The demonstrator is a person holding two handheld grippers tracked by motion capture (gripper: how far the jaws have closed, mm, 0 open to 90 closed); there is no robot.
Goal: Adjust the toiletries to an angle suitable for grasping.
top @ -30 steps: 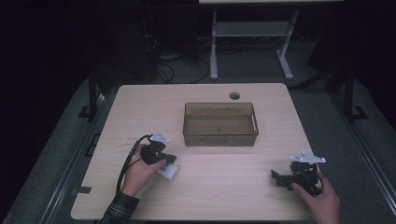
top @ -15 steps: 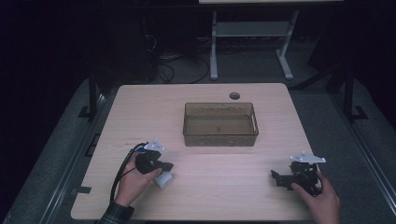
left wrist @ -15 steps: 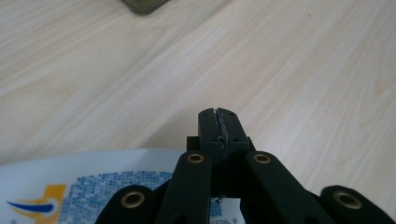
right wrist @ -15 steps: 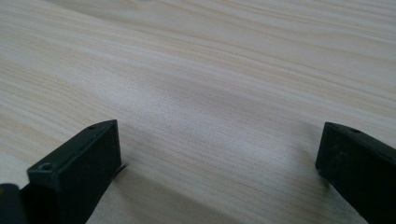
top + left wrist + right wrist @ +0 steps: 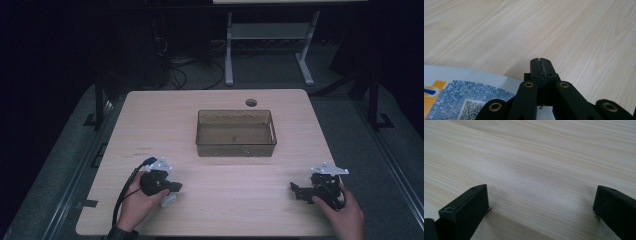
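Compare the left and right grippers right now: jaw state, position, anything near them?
The left gripper has its jaws pressed shut; the right gripper has its jaws spread wide over bare table. A white packet with blue print lies right beside the left gripper; nothing lies by the right. Both sit low at the table's near edge, each in a hand.

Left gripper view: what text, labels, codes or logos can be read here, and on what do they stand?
No word or number is readable.
QR code: on the white packet with a blue mosaic print, beside the shut left gripper; too small to decode.
Orange patch with a blue mark: at the same packet's left edge; cropped, no letters legible.
Pale wooden table: bare grain, no lettering.
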